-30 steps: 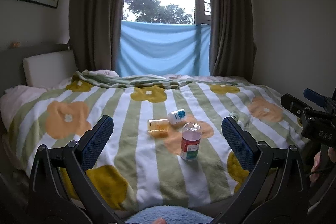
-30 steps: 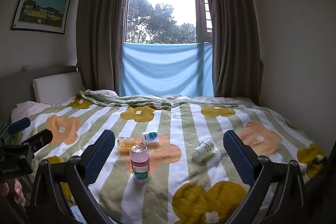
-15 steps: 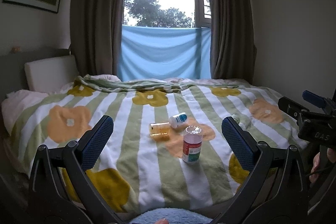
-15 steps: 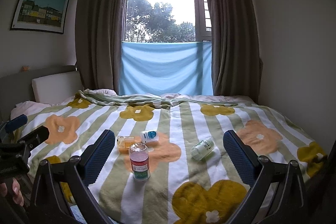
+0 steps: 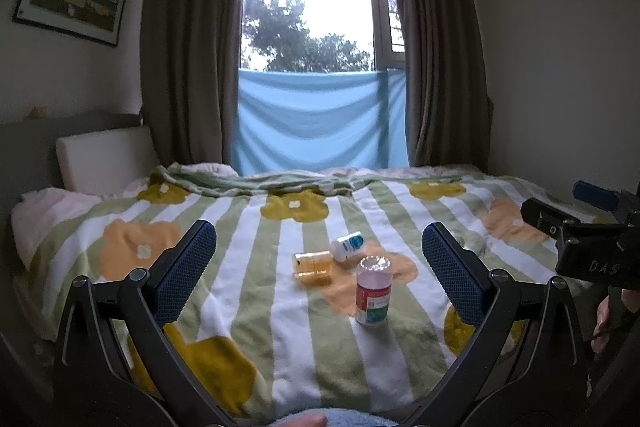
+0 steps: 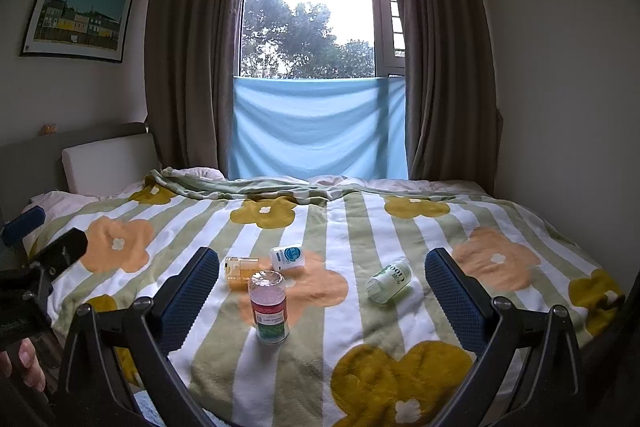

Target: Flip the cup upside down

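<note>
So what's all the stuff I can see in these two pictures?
Clear cup: one, red and green label, standing mid-blanket.
Amber container: one, on its side behind the cup.
White bottle: one, blue label, lying beside the amber one.
Green-print bottle: one, whitish, lying to the right.
Blanket: one, green-striped, floral, over the bed.
Blue cloth: one, across the window.
Curtains: two, brown.
Framed picture: one, left wall.
Left claw: open, empty.
Right claw: open, empty.

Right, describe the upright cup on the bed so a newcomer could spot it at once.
Start at the striped, flowered bedspread below the window. On the pale orange flower near its middle lie several small containers. The cup is nearest the grippers: the only one standing upright, clear-topped with a red and green label, while the amber jar and white bottle behind it lie sideways.
</note>
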